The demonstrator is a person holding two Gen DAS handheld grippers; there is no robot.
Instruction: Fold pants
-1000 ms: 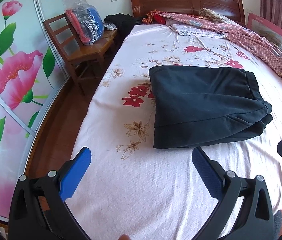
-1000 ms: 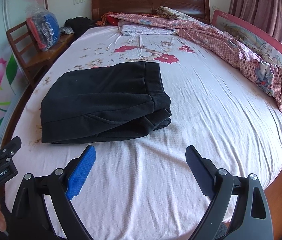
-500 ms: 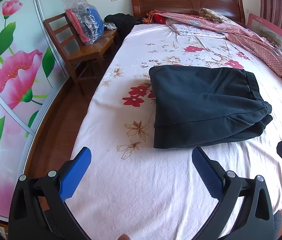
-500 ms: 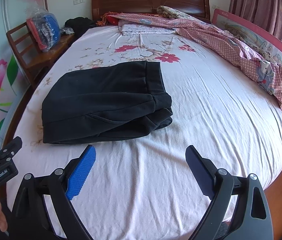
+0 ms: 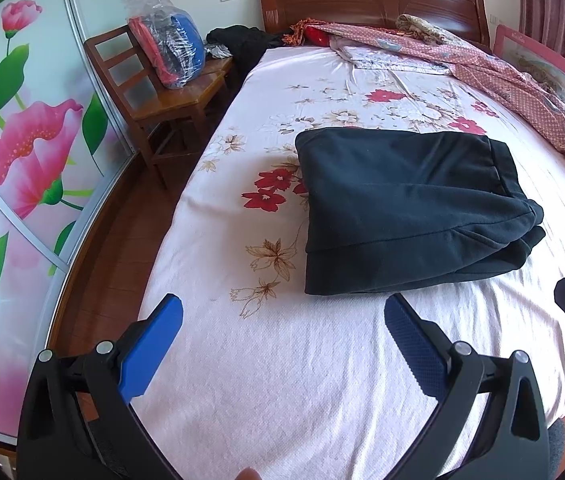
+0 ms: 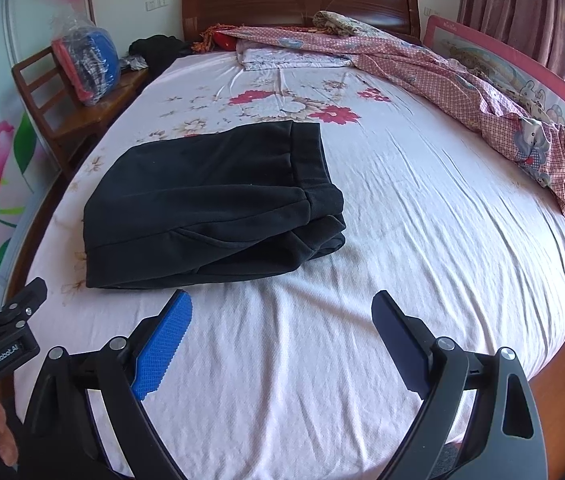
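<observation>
Dark pants point(image 5: 410, 208) lie folded on the bed point(image 5: 282, 380); left claw point(image 5: 282, 312) and right claw point(image 6: 282, 312) hover near, both released, empty.

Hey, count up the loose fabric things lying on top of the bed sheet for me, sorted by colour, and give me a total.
Black: 1, the folded pants.
Pink patterned: 1, the checked quilt along the far side.
Pale lilac: 1, the folded cloth by the headboard.
Red: 1, a fringed piece, mostly hidden.
Total: 4
</observation>
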